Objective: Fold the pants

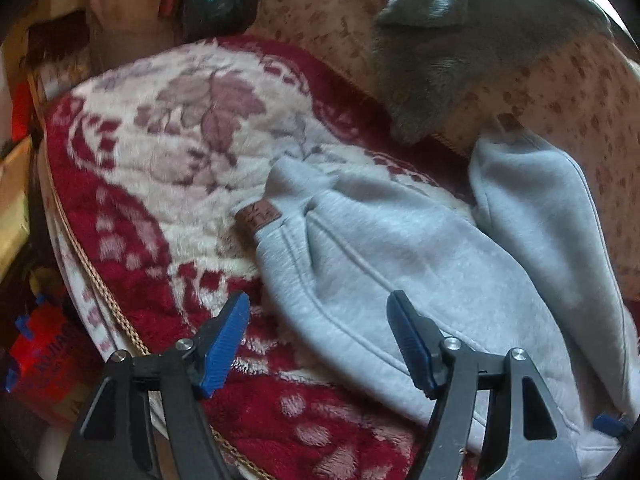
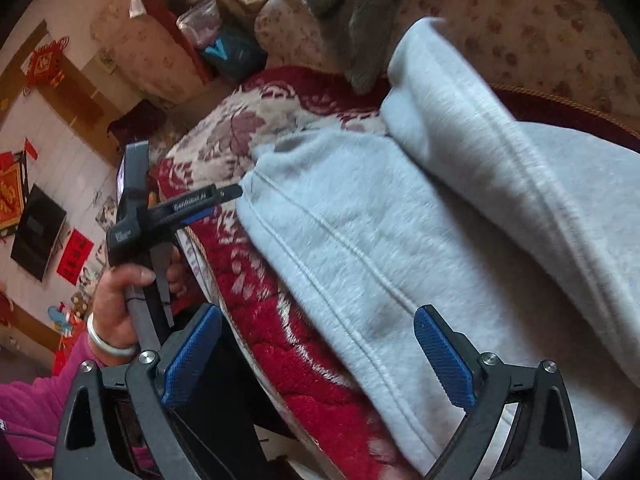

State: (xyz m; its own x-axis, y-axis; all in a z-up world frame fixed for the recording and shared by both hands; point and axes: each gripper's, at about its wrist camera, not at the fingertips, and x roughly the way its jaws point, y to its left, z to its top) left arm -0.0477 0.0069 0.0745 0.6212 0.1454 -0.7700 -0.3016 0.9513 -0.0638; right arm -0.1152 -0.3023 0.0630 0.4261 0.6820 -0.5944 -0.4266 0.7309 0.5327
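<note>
Grey pants (image 1: 400, 248) lying on red floral blanket (image 1: 168, 152), ahead of both grippers. Left gripper (image 1: 318, 320) jaws apart, empty, above hem edge. Right gripper (image 2: 320, 340) wide apart, empty, over seam. Pinch both layers, lift evenly.

Light grey fleece pants (image 1: 420, 248) with small brown patch label (image 1: 262, 216); fuzzy red-and-cream blanket (image 1: 168, 152), mauve floral pattern; beige cushion (image 1: 560, 92) with brown speckle print; grey plush cloth (image 1: 460, 32); black tongs, blue ribbed pads (image 2: 192, 356); pink sleeve (image 2: 36, 404).
</note>
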